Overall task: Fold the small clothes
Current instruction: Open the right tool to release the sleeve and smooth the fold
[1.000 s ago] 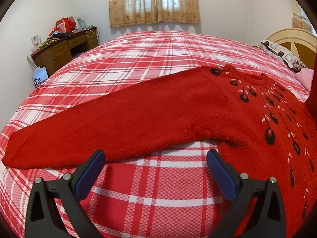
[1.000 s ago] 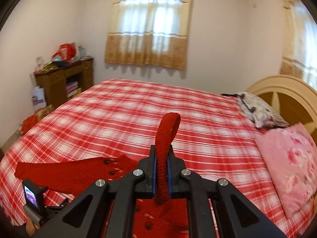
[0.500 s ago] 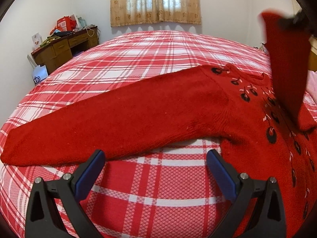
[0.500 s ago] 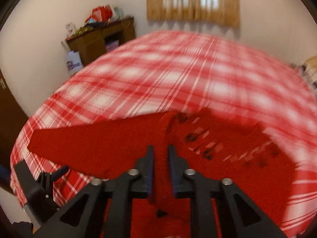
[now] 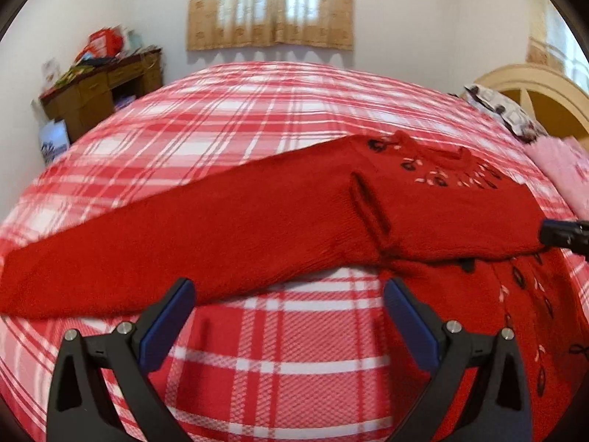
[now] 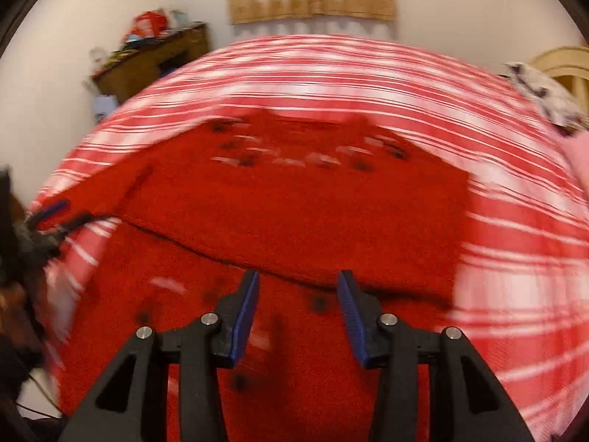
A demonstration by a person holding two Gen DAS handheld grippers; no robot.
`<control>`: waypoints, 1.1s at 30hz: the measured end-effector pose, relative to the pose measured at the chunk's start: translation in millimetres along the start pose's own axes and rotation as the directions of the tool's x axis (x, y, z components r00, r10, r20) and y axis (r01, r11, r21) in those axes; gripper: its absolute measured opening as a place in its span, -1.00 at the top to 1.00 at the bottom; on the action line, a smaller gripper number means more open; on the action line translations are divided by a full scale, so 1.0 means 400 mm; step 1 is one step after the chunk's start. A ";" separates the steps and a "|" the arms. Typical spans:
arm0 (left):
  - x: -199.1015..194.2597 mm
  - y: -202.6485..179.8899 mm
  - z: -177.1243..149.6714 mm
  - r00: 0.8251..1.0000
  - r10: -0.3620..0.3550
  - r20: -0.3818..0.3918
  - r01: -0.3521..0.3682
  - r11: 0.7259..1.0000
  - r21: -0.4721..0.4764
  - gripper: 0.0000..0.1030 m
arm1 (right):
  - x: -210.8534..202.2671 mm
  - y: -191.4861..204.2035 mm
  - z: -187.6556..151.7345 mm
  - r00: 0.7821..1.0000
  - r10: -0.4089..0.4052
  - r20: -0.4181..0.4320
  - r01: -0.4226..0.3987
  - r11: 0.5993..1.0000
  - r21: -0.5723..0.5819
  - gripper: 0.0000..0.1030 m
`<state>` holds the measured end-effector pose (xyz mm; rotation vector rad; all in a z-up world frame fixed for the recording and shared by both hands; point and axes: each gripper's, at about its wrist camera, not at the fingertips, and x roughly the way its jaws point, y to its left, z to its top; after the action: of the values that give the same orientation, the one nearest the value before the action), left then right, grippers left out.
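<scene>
A red knitted sweater (image 5: pixel 423 213) with black and white embroidery lies flat on the plaid bed. One sleeve (image 5: pixel 165 243) stretches out to the left. The other sleeve (image 6: pixel 294 228) is folded across the chest. My left gripper (image 5: pixel 285 294) hovers open over bare bedspread just below the outstretched sleeve, holding nothing. My right gripper (image 6: pixel 296 294) hangs low over the sweater body, its jaws opening; nothing is pinched between them, and the folded sleeve's edge lies just beyond the tips. In the left wrist view a tip of the right gripper (image 5: pixel 565 234) shows at the right edge.
The red and white plaid bedspread (image 5: pixel 257 118) covers the whole bed. A wooden desk (image 5: pixel 103 88) with clutter stands by the left wall. A cream headboard (image 5: pixel 533 88) and pillows (image 5: pixel 500 110) are at the right. A curtained window (image 5: pixel 272 3) is behind.
My right gripper came down from high up with the sleeve, laid it across the sweater's chest and let go, jaws spreading. My left gripper stayed put and open.
</scene>
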<state>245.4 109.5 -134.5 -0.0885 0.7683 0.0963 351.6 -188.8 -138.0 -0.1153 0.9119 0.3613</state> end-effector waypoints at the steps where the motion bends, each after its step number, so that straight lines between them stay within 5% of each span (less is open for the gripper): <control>1: -0.004 -0.014 0.014 1.000 0.005 0.008 -0.005 1.000 0.017 -1.00 | -0.008 -0.032 -0.010 1.000 -0.010 0.008 0.009 0.999 0.032 0.12; 6: 0.026 -0.092 0.075 0.998 0.051 0.030 -0.054 0.992 0.113 -1.00 | -0.049 -0.169 -0.045 0.995 -0.093 0.030 0.085 0.975 0.206 0.11; 12: 0.130 -0.140 0.068 0.992 0.127 -0.023 -0.121 0.977 0.174 -1.00 | -0.020 -0.193 -0.060 0.995 -0.096 0.002 0.094 0.977 0.191 0.12; 15: 0.146 -0.130 0.065 0.990 0.133 -0.043 -0.125 0.981 0.151 -1.00 | 0.020 -0.197 -0.063 0.966 -0.249 -0.068 0.257 0.949 0.181 0.12; 18: 0.148 -0.127 0.066 0.989 0.140 -0.049 -0.132 0.980 0.147 -1.00 | 0.023 -0.243 -0.078 0.950 -0.292 -0.105 0.310 0.919 0.242 0.12; 25: 0.139 -0.104 0.056 0.979 0.200 -0.039 -0.196 0.977 0.087 -1.00 | -0.051 -0.173 -0.038 0.983 -0.180 0.037 0.170 0.966 0.195 0.12; 33: 0.145 -0.101 0.058 0.974 0.223 -0.048 -0.218 0.972 0.085 -1.00 | 0.008 -0.066 0.008 0.996 -0.068 0.062 0.060 0.991 0.121 0.11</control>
<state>307.7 75.4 -156.7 0.0707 0.8367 0.2752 365.1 -212.0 -140.0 -0.0224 0.8600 0.2494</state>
